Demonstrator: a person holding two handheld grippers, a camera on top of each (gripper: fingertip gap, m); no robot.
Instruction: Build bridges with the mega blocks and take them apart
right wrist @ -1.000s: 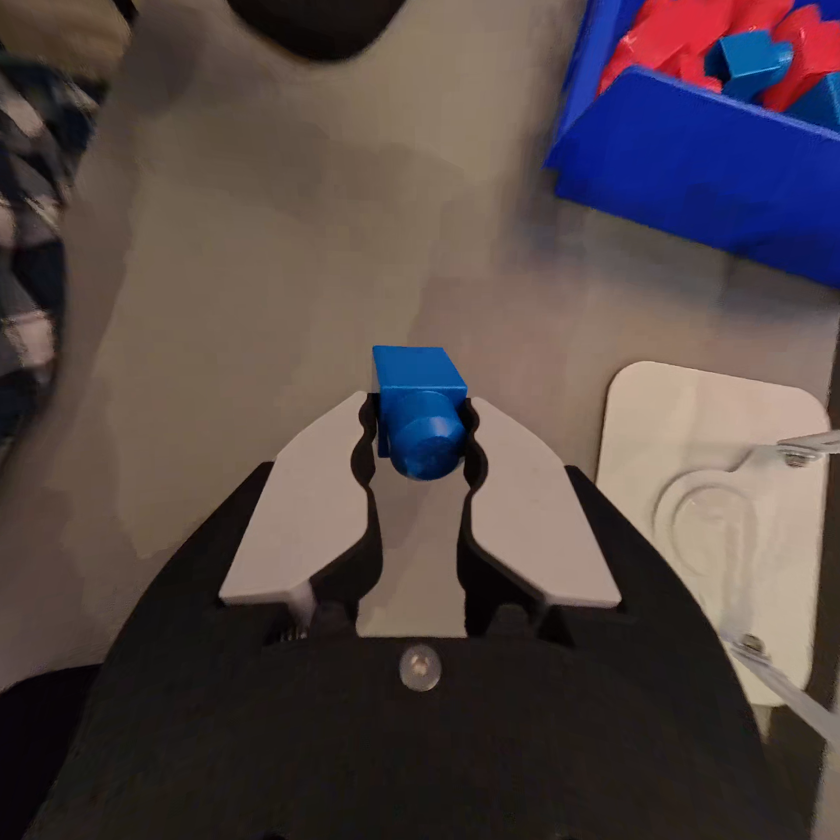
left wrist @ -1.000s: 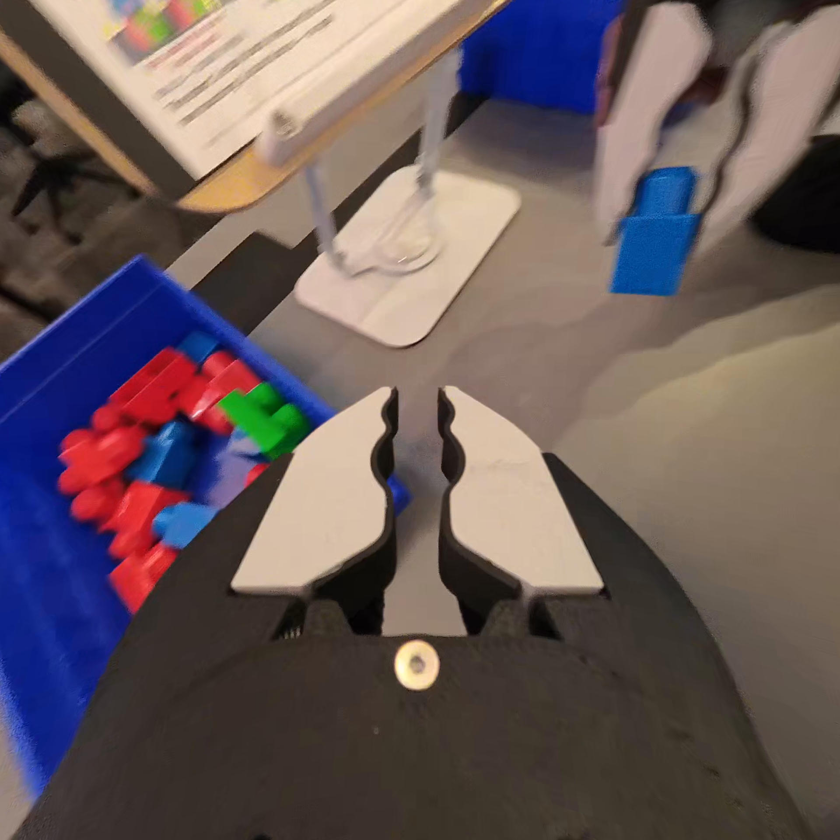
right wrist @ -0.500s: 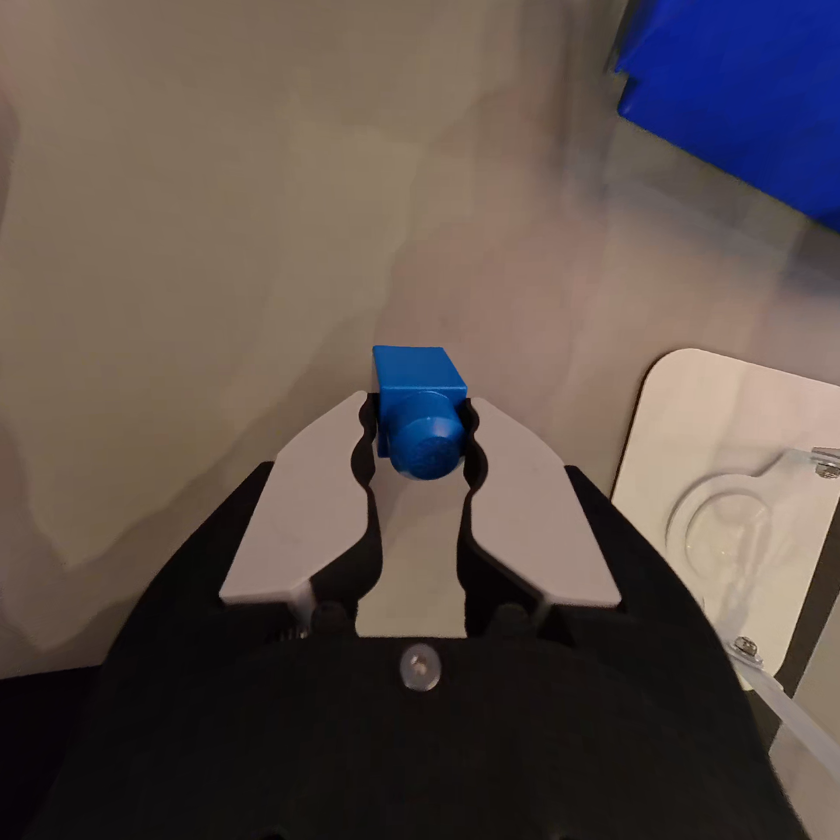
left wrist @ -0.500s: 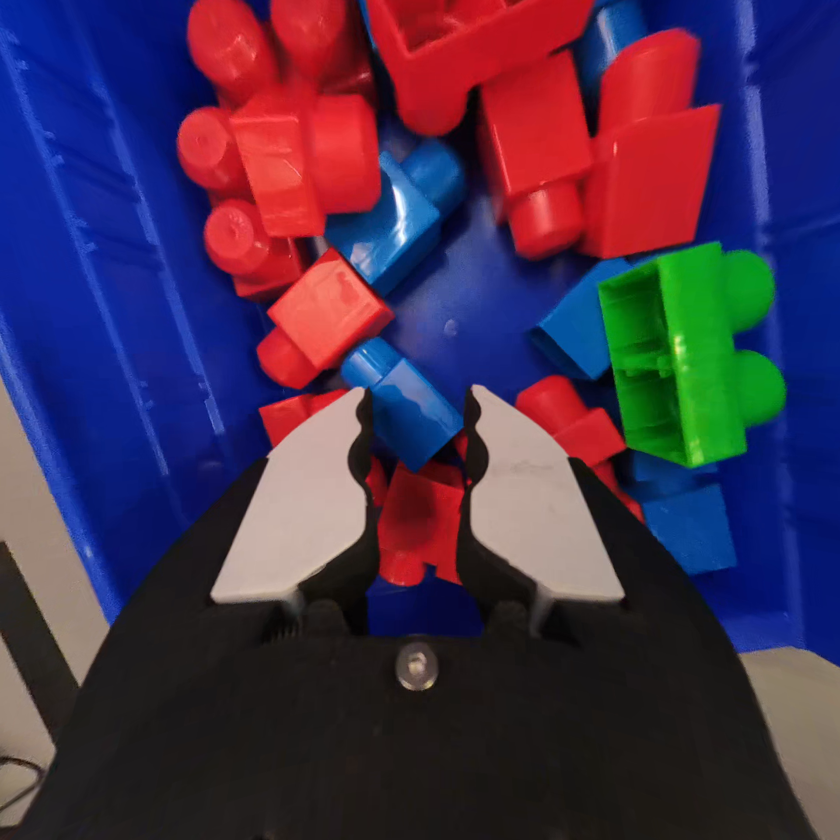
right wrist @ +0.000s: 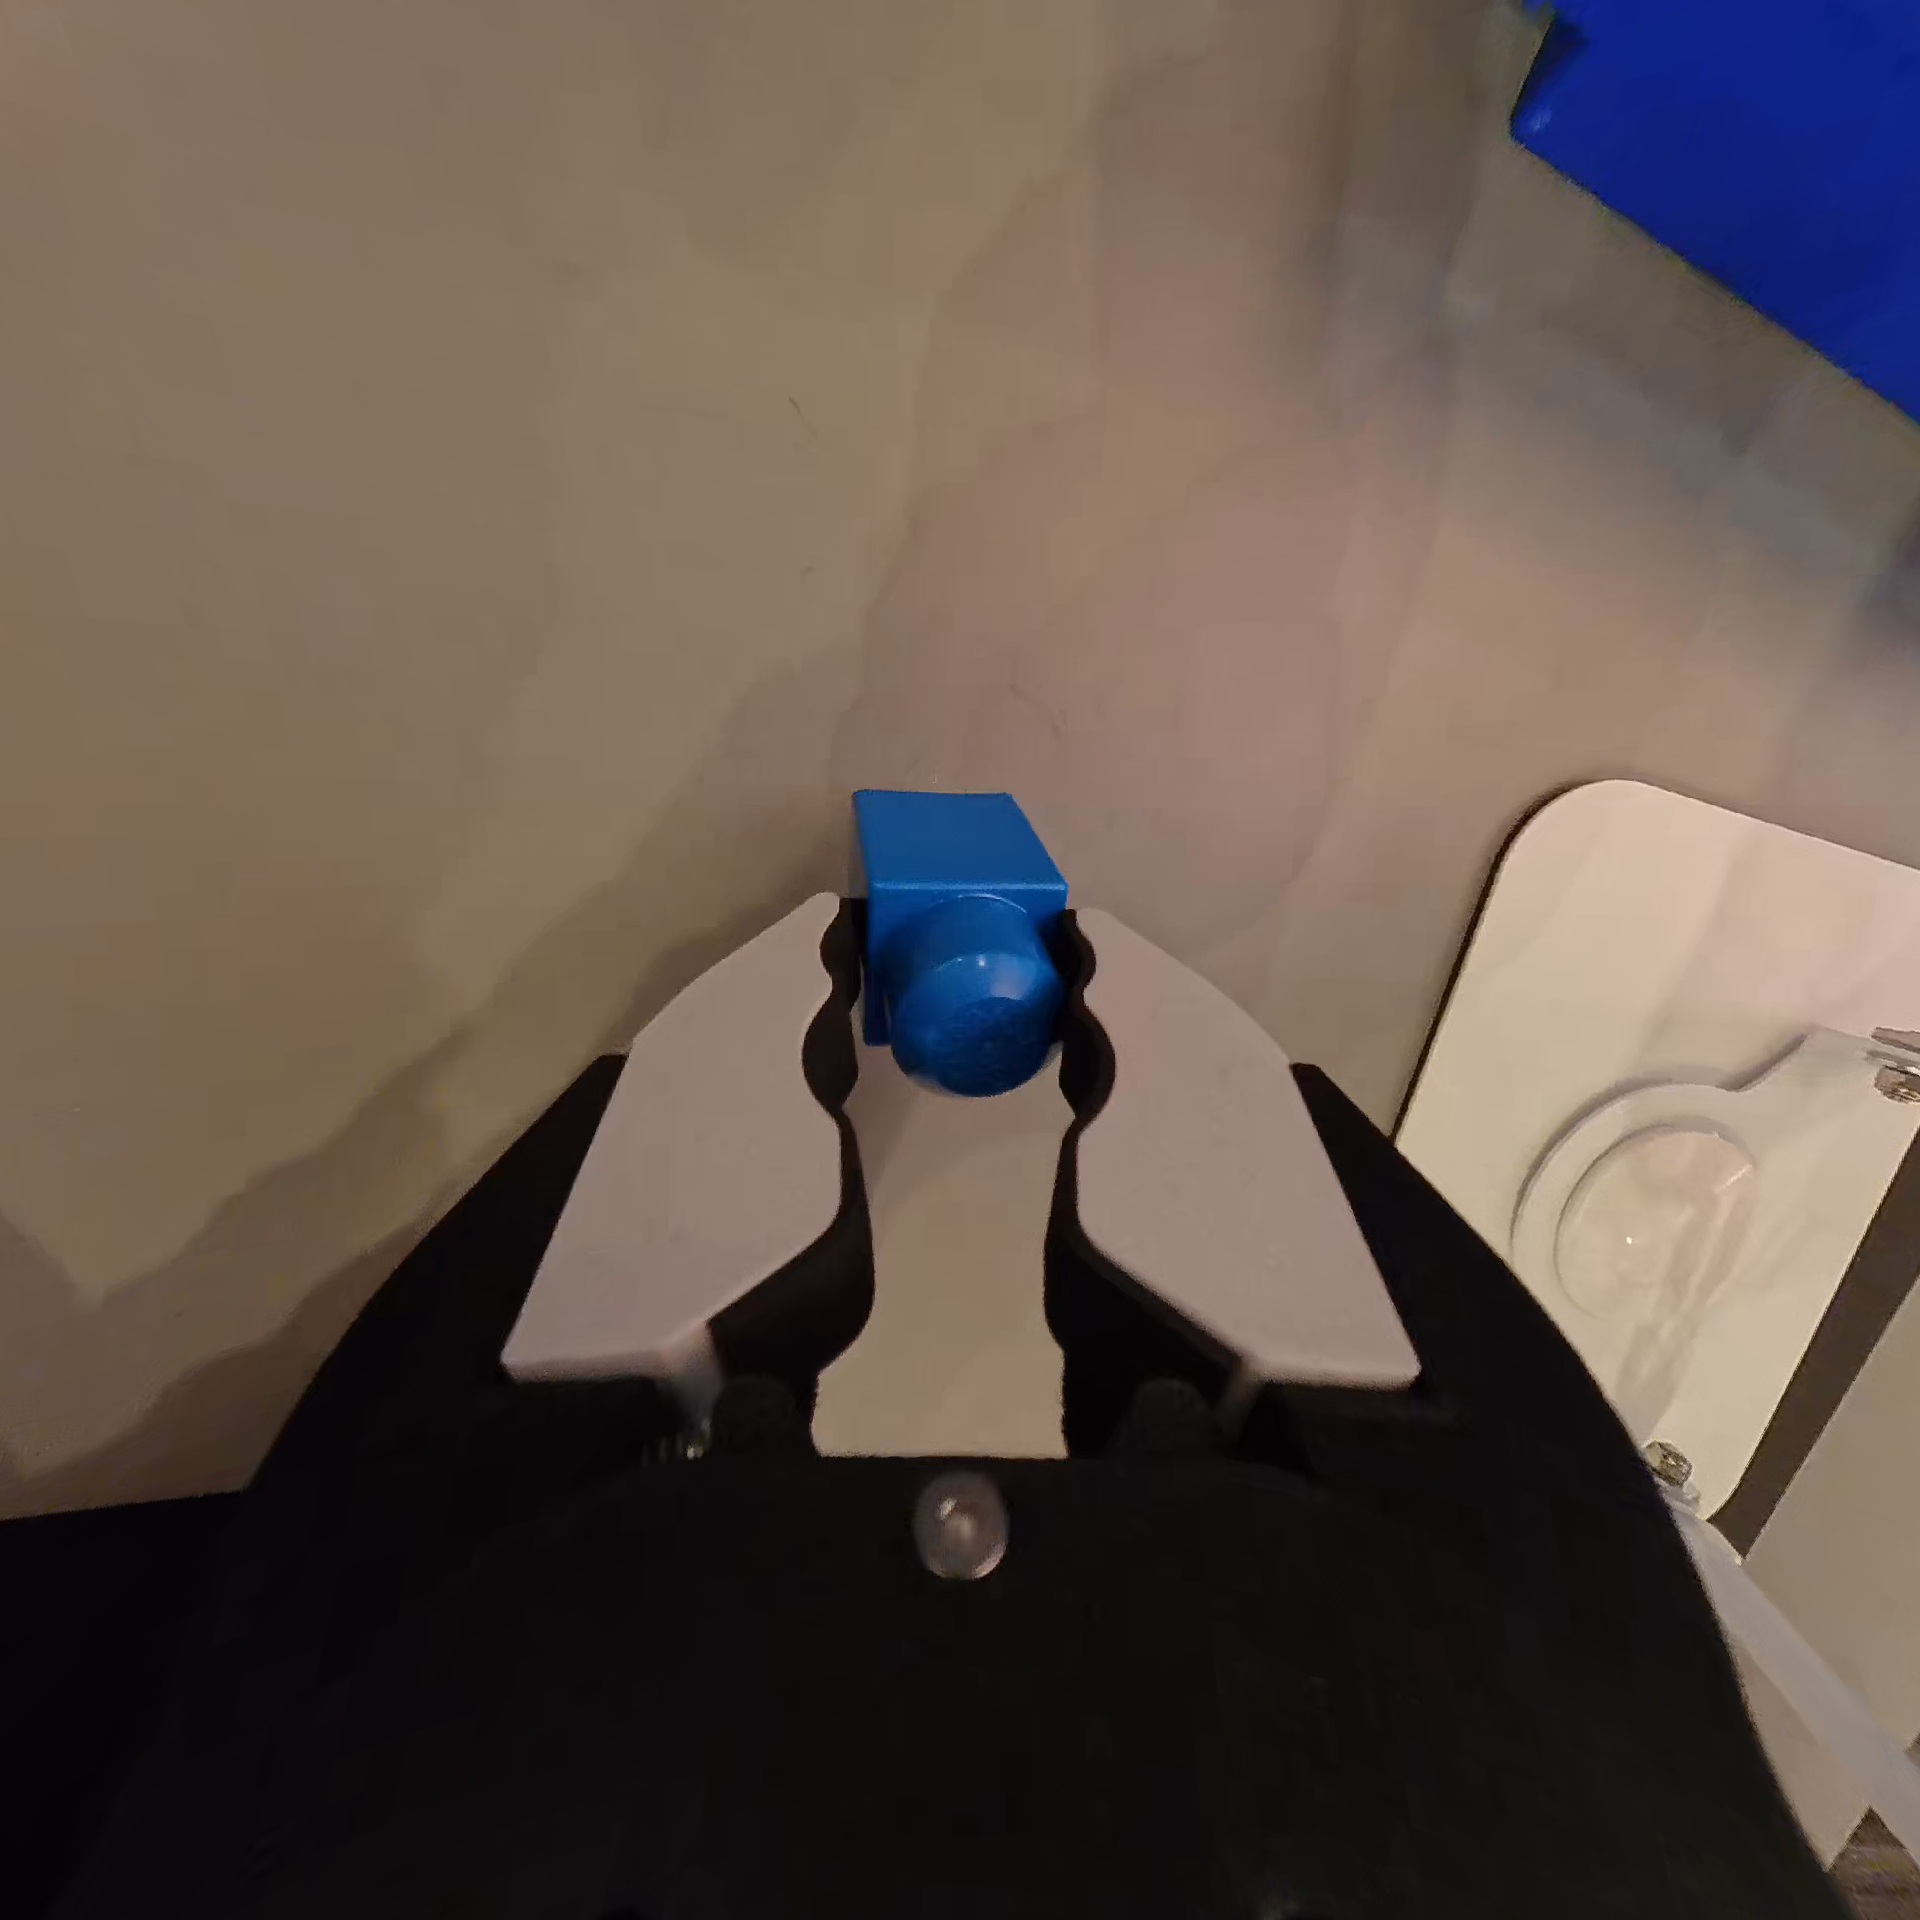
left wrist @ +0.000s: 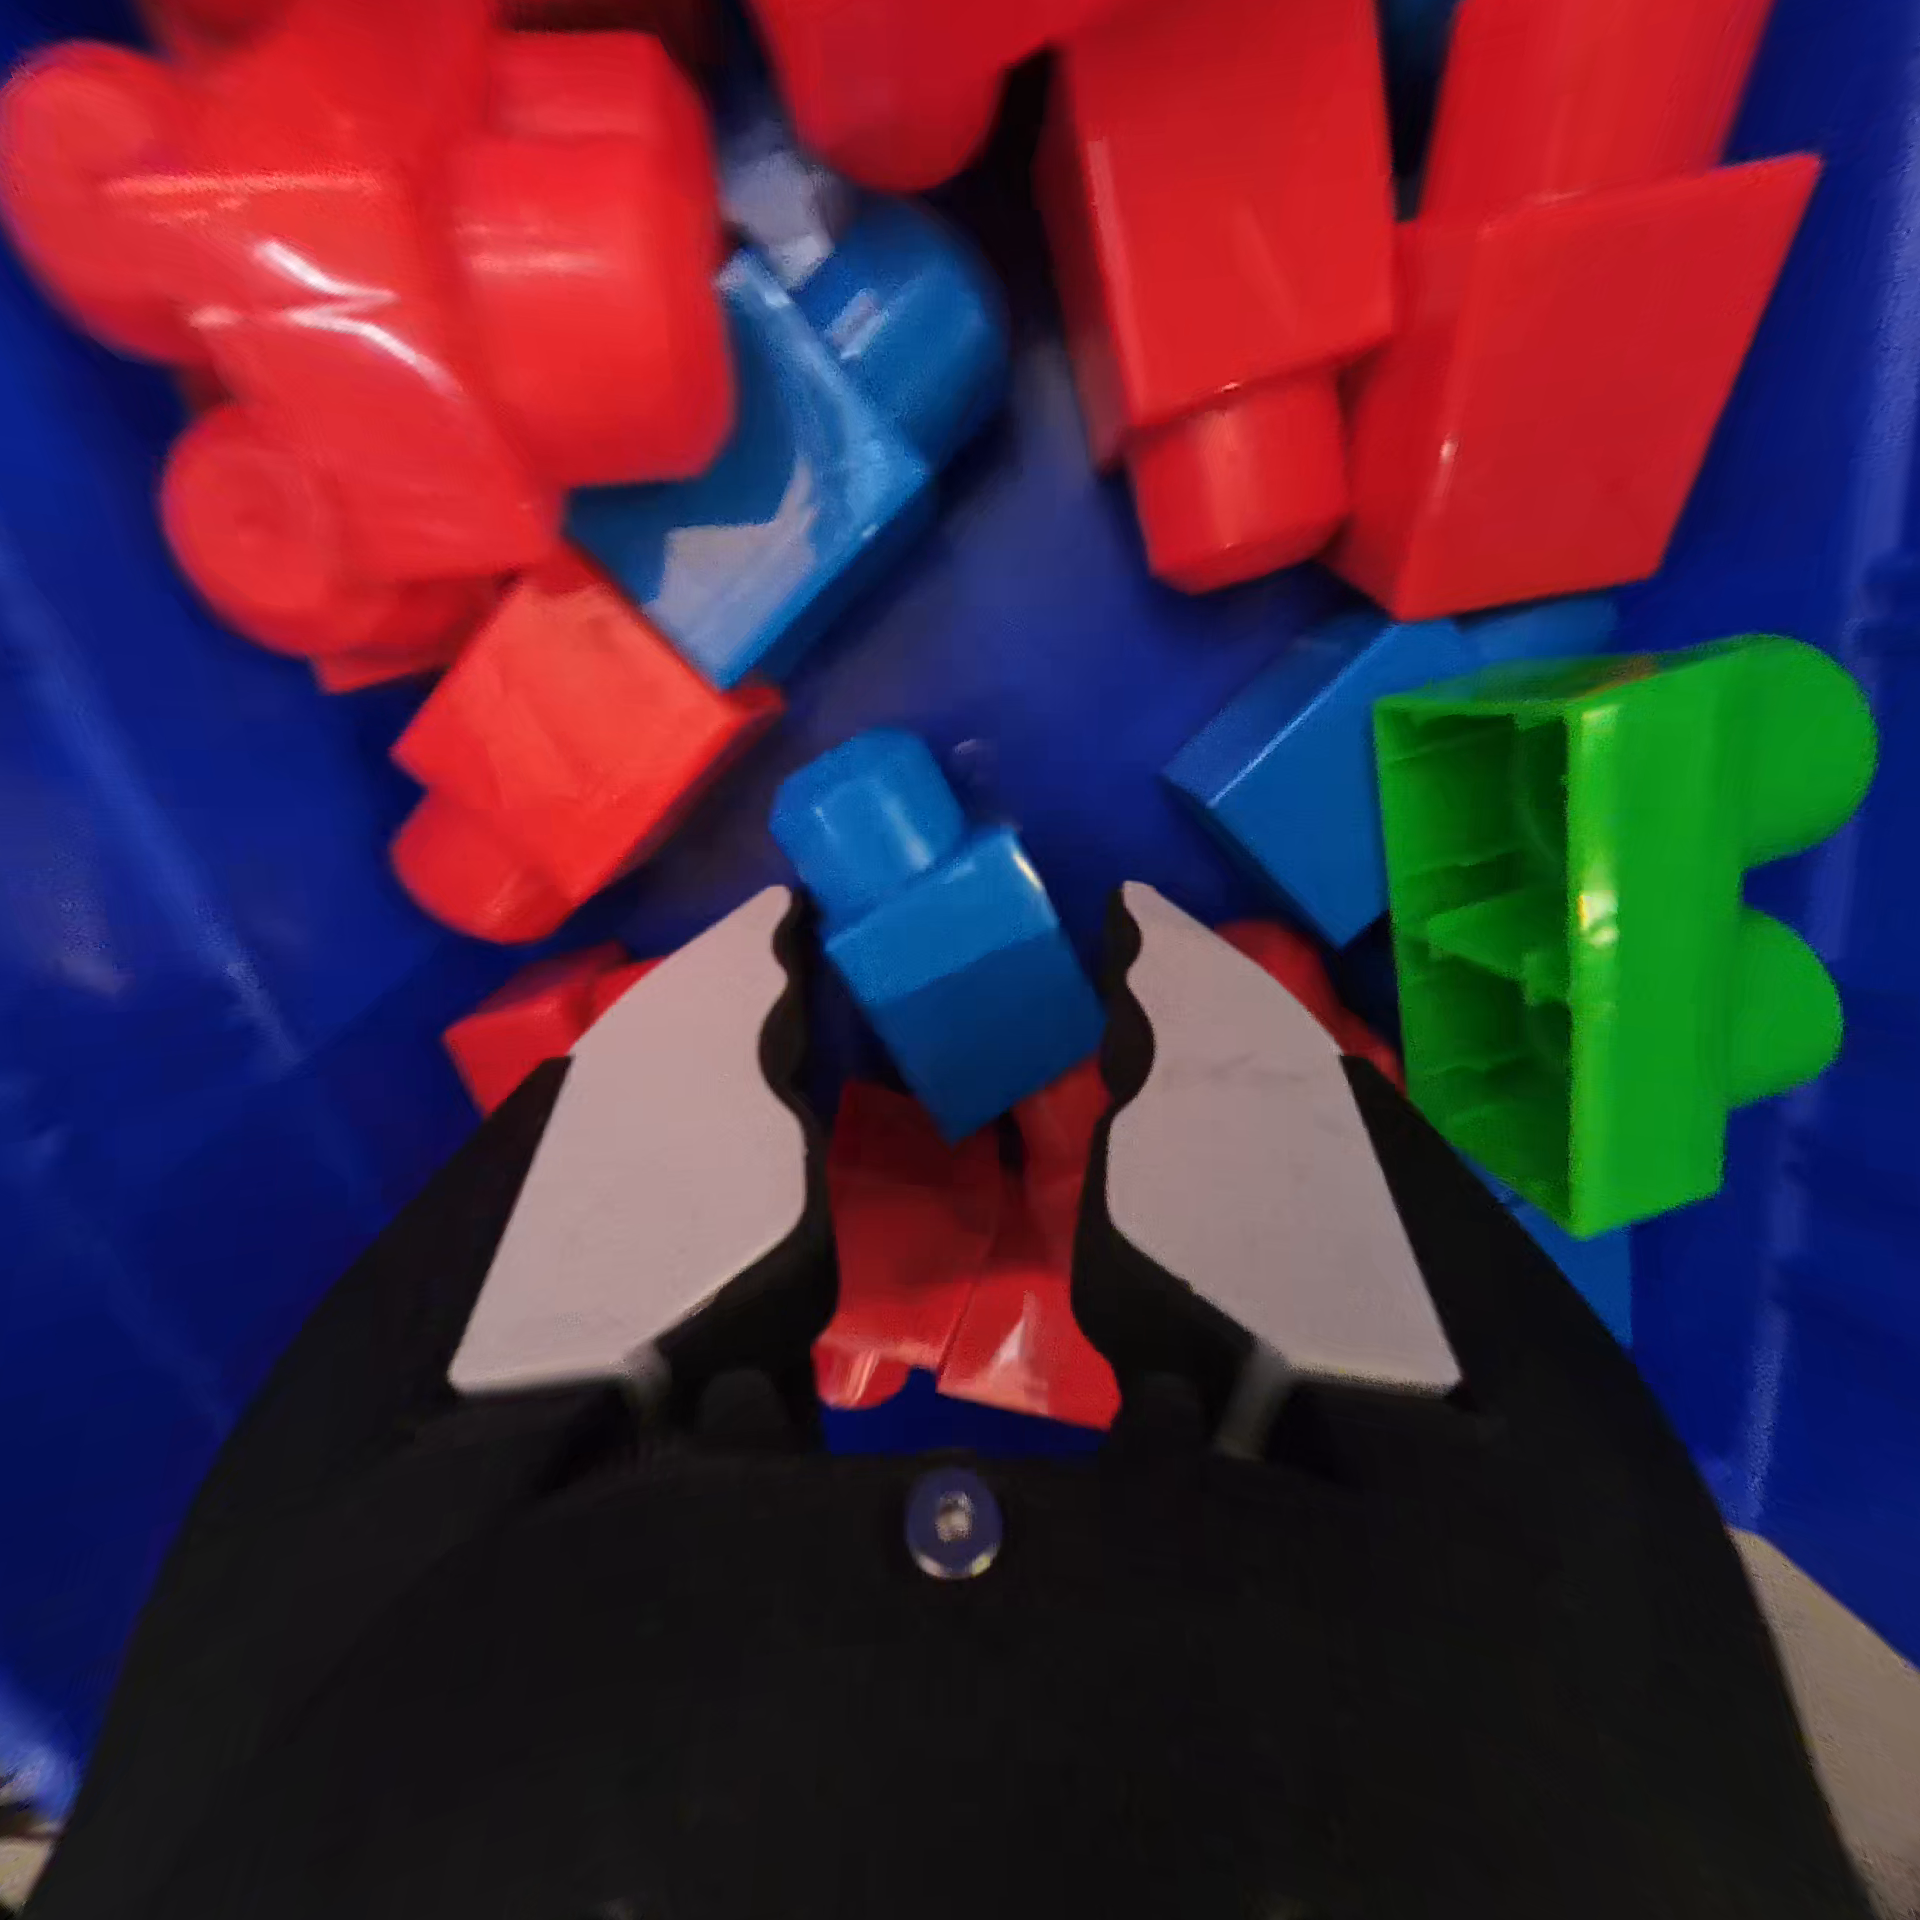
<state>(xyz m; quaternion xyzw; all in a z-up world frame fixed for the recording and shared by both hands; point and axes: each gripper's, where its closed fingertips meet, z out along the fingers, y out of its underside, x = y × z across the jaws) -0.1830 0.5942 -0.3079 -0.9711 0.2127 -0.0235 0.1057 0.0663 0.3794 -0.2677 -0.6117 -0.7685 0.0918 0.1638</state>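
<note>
Now that the left gripper (left wrist: 951,914) has swung from the surface down into the blue bin (left wrist: 135,935) and spread its fingers around a small blue block (left wrist: 956,987) without yet pinching it, a second bridge piece looks about to be picked, while the right gripper (right wrist: 956,914) keeps its own blue block (right wrist: 951,862) clamped above the grey surface (right wrist: 416,520).

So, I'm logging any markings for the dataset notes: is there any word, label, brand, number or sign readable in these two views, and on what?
None can be read.
Left wrist view: the red, blue and green block in the blue bin show no writing; the picture is blurred.
Right wrist view: the held blue block, grey table and white stand base bear no visible text.
</note>
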